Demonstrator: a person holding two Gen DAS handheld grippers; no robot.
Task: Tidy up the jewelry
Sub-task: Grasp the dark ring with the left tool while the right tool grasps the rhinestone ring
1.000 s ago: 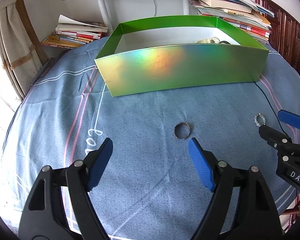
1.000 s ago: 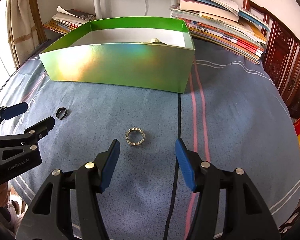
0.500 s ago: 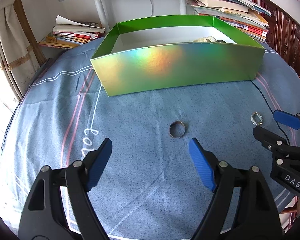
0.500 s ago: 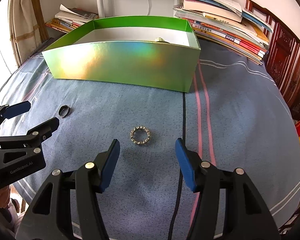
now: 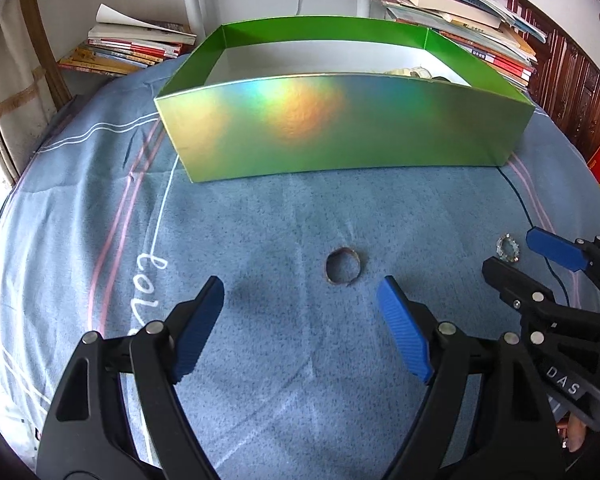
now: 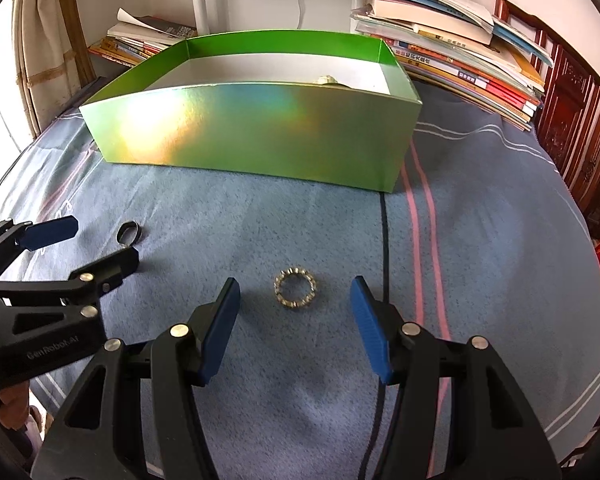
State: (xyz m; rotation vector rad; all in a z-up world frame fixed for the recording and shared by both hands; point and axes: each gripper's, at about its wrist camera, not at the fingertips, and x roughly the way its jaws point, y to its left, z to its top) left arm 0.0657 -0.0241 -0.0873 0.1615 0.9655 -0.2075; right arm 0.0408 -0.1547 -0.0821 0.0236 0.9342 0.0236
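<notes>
A plain dark metal ring (image 5: pixel 343 266) lies on the blue cloth just ahead of my open left gripper (image 5: pixel 300 312); it also shows in the right wrist view (image 6: pixel 128 234). A sparkly beaded ring (image 6: pixel 295 288) lies between the tips of my open right gripper (image 6: pixel 294 312); it also shows in the left wrist view (image 5: pixel 507 247). Behind both stands a shiny green open box (image 5: pixel 340 136), also in the right wrist view (image 6: pixel 252 136), with some pale jewelry (image 5: pixel 408 72) inside near its right end.
Stacks of books (image 6: pixel 452 52) lie behind the box on the right, more books (image 5: pixel 136 46) on the left. A white pole (image 5: pixel 192 4) rises behind. A dark cable (image 6: pixel 383 240) runs across the cloth. A wooden cabinet (image 6: pixel 580 128) stands at the right.
Both grippers have moved forward and lower toward their rings. The plain ring sits nearer the left fingertips, the beaded ring now between the right ones. Both stay open.
</notes>
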